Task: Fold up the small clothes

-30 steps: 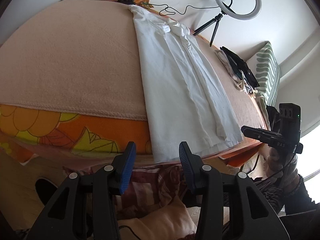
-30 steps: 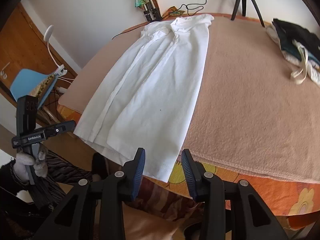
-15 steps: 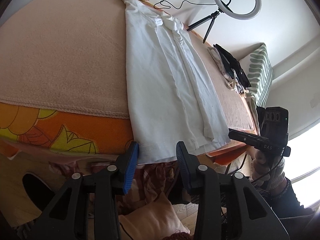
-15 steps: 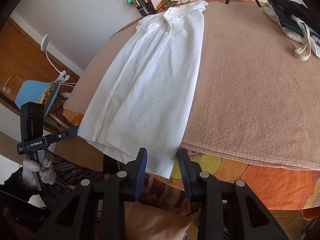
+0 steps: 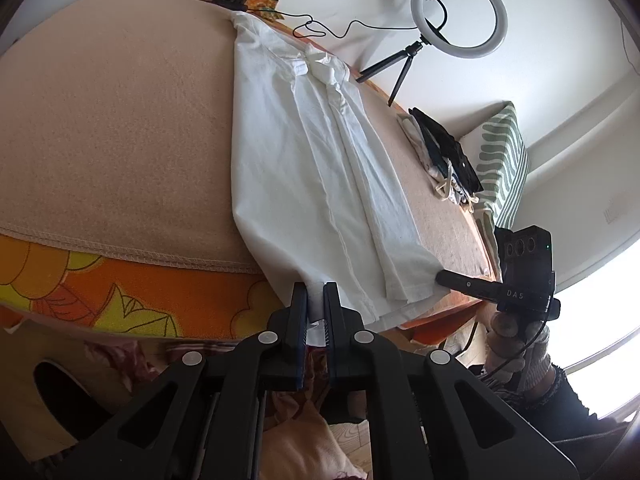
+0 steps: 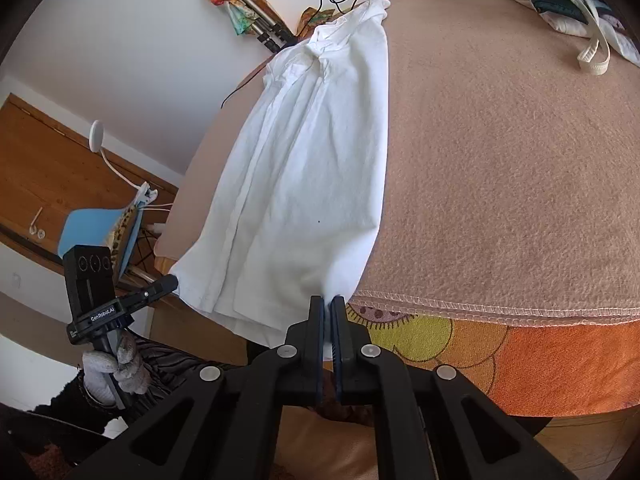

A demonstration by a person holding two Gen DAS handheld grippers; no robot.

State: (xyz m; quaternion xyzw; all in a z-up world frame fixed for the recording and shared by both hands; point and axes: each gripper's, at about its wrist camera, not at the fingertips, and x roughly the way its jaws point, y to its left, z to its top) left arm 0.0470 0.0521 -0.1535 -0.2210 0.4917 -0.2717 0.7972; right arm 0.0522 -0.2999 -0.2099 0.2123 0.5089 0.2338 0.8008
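Two views differ: L shows ring light (image 5: 459, 13); R, blue chair (image 6: 94, 229).

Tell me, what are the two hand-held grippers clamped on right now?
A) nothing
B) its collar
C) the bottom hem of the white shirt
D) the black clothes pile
C: the left hand-held gripper and the right hand-held gripper each pinch a hem corner of the white shirt.

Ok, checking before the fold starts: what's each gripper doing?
Left gripper: closed on the white shirt hem.
Right gripper: closed on the hem's other corner.
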